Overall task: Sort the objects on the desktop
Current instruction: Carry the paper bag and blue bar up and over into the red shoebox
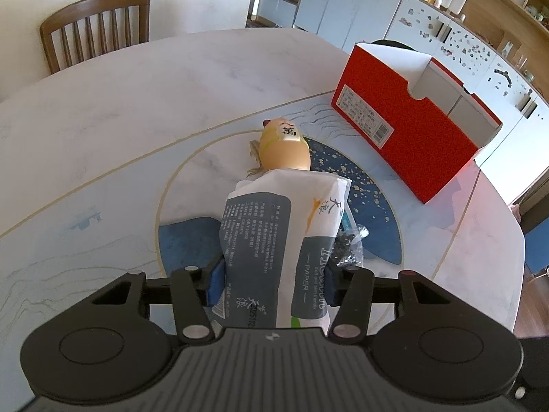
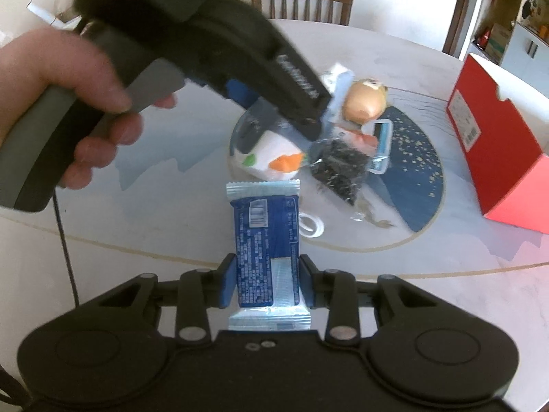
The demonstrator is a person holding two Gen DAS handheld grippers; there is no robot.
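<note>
- The left tongs (image 1: 274, 285) are closed on a soft white and grey pack of paper tissues (image 1: 274, 240), with a blue pad pressing on each side of it.
- The right tongs (image 2: 267, 281) are squeezed on a flat blue and silver snack packet (image 2: 266, 250), which sticks out between the two blue pads.
- A person's hand (image 2: 68, 110) holds the grey handle of the left tongs.
- Past the tissue pack, a round tan toy with a white label (image 1: 284, 147) lies on the white round desk with gold rings (image 1: 137, 103).
- A clear bag of small dark bits (image 2: 339, 171) lies near the middle of the desk, just beside the tissue pack.
- A small white loop of cord (image 2: 310, 226) lies on the desk close to the snack packet.
- An open red cardboard box (image 1: 411, 134) stands on the desk, well apart from the toy.
- A brown wooden chair (image 1: 97, 31) stands behind the desk.
</note>
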